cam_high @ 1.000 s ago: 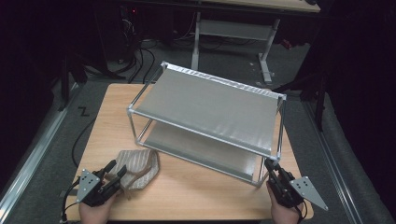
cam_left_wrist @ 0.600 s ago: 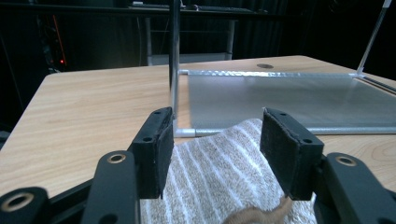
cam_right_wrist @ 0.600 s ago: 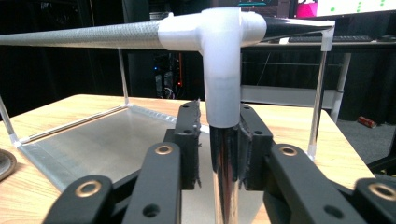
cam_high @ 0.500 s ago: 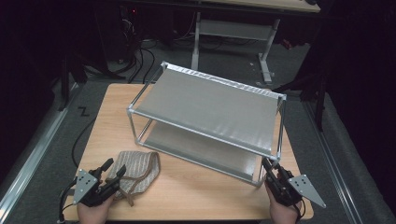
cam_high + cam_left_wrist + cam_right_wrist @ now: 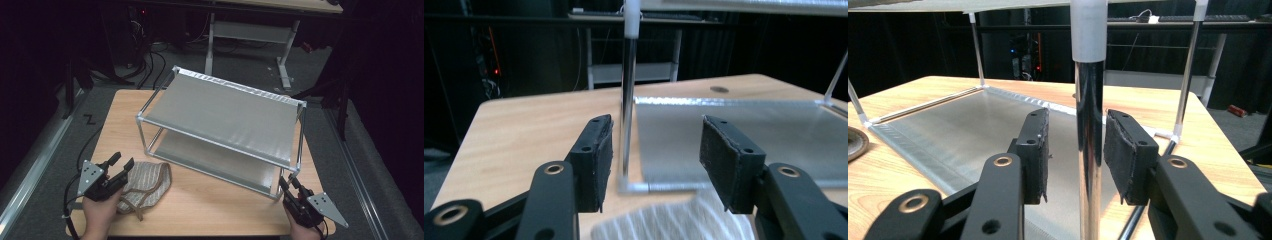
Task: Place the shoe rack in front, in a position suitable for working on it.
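Rack (image 5: 220,107): I see a two-shelf metal rack standing on the wooden table (image 5: 210,210), both grey shelves bare.
Cloth bag (image 5: 145,182): a striped cloth bag lies flat on the table just in front of the rack's near left corner; I cannot tell whether anything is in it.
Left gripper (image 5: 120,167): I have its jaws apart above the bag's left edge, gripping nothing. In the left gripper view (image 5: 651,165) the rack's corner post stands beyond the gap.
Right gripper (image 5: 291,186): jaws have just been opening. In the right gripper view (image 5: 1073,152) the chrome post (image 5: 1089,140) of the near right corner stands between the pads, with a gap on each side.
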A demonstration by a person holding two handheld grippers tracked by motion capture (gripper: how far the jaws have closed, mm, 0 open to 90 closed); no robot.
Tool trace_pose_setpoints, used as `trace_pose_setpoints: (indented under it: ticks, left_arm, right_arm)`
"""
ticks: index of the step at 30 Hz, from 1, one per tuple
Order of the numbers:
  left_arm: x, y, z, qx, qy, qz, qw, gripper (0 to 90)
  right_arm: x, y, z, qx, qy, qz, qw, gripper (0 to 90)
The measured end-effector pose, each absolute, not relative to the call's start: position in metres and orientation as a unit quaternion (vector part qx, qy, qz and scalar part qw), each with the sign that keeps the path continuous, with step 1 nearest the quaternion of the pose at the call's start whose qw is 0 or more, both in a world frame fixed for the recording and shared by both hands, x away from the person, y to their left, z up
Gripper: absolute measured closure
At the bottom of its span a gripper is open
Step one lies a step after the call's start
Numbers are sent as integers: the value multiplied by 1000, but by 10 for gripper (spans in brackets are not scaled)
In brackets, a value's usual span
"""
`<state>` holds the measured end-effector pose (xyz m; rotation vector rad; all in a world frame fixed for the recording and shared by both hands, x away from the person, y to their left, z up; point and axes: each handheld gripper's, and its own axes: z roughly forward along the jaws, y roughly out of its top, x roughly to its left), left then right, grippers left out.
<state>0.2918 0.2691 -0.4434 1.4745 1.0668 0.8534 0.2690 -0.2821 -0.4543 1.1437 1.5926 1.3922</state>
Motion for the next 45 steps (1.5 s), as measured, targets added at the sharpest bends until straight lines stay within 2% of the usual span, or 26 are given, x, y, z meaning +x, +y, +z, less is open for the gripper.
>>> trace_pose_setpoints:
  ticks: [11,19,21,23,25,26,35,45]
  left_arm:
    - [340,252,-431,637,429,371,522,507]
    - [374,247,-424,630,445,364,522,548]
    - [382,246,-423,631,450,364,517,588]
    - [385,246,-423,625,459,369,513,675]
    - [384,248,-424,621,460,373,512,786]
    - [383,249,-426,622,456,376,514,799]
    - [352,254,-430,622,439,383,523,808]
    - [329,248,-431,629,427,372,533,808]
  right_arm:
    - [264,-282,-458,449,627,525,361,709]
    - [262,-280,-460,457,626,512,370,793]
    - [262,-279,-460,456,626,510,373,799]
    - [263,-278,-459,457,627,508,375,802]
    - [264,-278,-459,460,626,506,376,803]
    - [265,-279,-459,462,625,505,377,803]
    - [290,-283,-457,480,618,495,377,801]
    - [338,-287,-453,497,613,466,400,806]
